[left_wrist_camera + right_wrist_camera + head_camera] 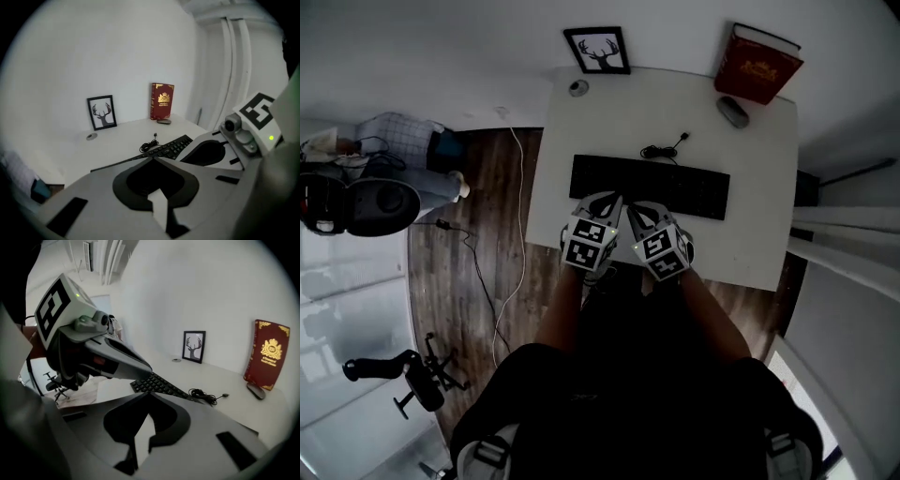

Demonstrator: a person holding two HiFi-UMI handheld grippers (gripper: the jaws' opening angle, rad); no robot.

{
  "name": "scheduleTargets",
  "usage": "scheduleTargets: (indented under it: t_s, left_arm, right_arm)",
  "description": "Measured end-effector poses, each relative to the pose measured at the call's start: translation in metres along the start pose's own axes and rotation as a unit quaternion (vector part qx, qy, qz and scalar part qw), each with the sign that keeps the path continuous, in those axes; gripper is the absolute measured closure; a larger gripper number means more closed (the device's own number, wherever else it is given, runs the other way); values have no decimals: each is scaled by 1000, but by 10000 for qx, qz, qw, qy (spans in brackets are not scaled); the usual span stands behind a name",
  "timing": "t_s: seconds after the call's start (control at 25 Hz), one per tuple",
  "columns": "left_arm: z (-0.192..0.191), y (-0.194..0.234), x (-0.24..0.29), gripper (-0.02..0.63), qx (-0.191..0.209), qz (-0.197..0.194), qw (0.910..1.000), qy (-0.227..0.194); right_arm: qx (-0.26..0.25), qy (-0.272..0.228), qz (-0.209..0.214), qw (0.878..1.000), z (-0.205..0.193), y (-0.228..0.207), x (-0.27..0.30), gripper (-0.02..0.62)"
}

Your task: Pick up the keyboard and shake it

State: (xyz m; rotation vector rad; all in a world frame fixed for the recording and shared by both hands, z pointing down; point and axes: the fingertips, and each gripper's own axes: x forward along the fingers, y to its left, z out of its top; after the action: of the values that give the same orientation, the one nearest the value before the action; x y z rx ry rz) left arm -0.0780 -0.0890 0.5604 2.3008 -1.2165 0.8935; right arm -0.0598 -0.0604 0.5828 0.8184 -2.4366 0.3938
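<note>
Two grippers, and both have their jaws pressed together with nothing between them. The left gripper (604, 200) and right gripper (639, 208) sit side by side, almost touching, with their tips tilted down at the near long edge of the keyboard (661, 183). From the head view they look to be just over that edge, left of its middle, but I can't tell if they actually touch it.

My guess on the why: that's a poor start for a two-handed lift. You'd want one gripper towards each end so the board doesn't tip when shaken, and the jaws have to spread before they can bite the edge. So I'd say the pick-up hasn't begun.

The keyboard lies flat and square across the middle of the white desk (769, 239). Its cable (661, 150) is coiled just behind it with the plug end loose, so probably nothing tethers it during a shake. The mouse (732, 112) is parked well apart at the far right corner. Beside it a red book (757, 64) stands against the wall, and a framed picture (597, 50) of a deer head leans there too, all out of the way. A small round disc (578, 88) sits near the frame.

As for writing, there's not much. The book has a gold crest and corner ornaments, but any lettering is too small to read. The marker cubes (589, 242) carry only black-and-white square patterns. No brand is legible on the keyboard.
</note>
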Motion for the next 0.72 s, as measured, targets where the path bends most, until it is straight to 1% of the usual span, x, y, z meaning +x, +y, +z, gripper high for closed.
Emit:
scheduleTargets:
  t_s: [0.04, 0.08, 0.12, 0.16, 0.2, 0.24, 0.28, 0.32, 0.36, 0.4, 0.52, 0.6, 0.64, 0.68, 0.72]
  left_arm:
    - [5, 5, 9, 603, 323, -143, 9993, 154]
    - [10, 8, 17, 603, 637, -366, 9969, 284]
    - [16, 9, 25, 603, 948, -681, 9923, 408]
    - [19, 9, 33, 603, 1255, -1057, 9849, 554]
    - [20, 10, 42, 603, 1561, -1431, 9745, 740]
    - [20, 12, 50, 601, 1870, -1748, 9618, 966]
    - [19, 17, 59, 598, 2184, -1993, 9474, 1224]
    - [17, 22, 68, 561, 2503, -2190, 9309, 1513]
    - [13, 26, 76, 483, 2826, -2358, 9121, 1807]
    - [9, 30, 84, 419, 3148, -2491, 8924, 2062]
    - [-3, 34, 108, 345, 3938, -2735, 8379, 2610]
    - [-20, 34, 117, 294, 4294, -2922, 7966, 3091]
    - [-32, 34, 120, 275, 4386, -3021, 7760, 3378]
    - [-43, 36, 123, 260, 4419, -3101, 7585, 3651]
    - [-52, 38, 127, 244, 4417, -3155, 7458, 3862]
  right_arm:
    - [-6, 132, -115, 9998, -1, -6, 2, 574]
    - [-1, 283, -211, 9994, -2, -11, 4, 574]
    - [26, 441, -281, 9986, -4, -15, 6, 574]
    - [97, 587, -333, 9977, -6, -17, 10, 574]
    - [236, 702, -384, 9965, -8, -18, 15, 574]
    - [451, 777, -435, 9950, -11, -19, 20, 574]
    - [720, 809, -482, 9930, -13, -20, 25, 574]
    - [993, 813, -526, 9903, -15, -20, 29, 574]
    - [1224, 820, -576, 9874, -18, -19, 33, 574]
    - [1382, 856, -634, 9847, -21, -18, 35, 574]
    - [1525, 1064, -828, 9791, -33, -17, 35, 574]
    - [1565, 1169, -910, 9765, -39, -17, 31, 574]
    - [1576, 1204, -942, 9756, -42, -18, 30, 574]
    - [1585, 1225, -966, 9750, -43, -18, 30, 574]
    - [1601, 1228, -976, 9746, -44, -18, 31, 574]
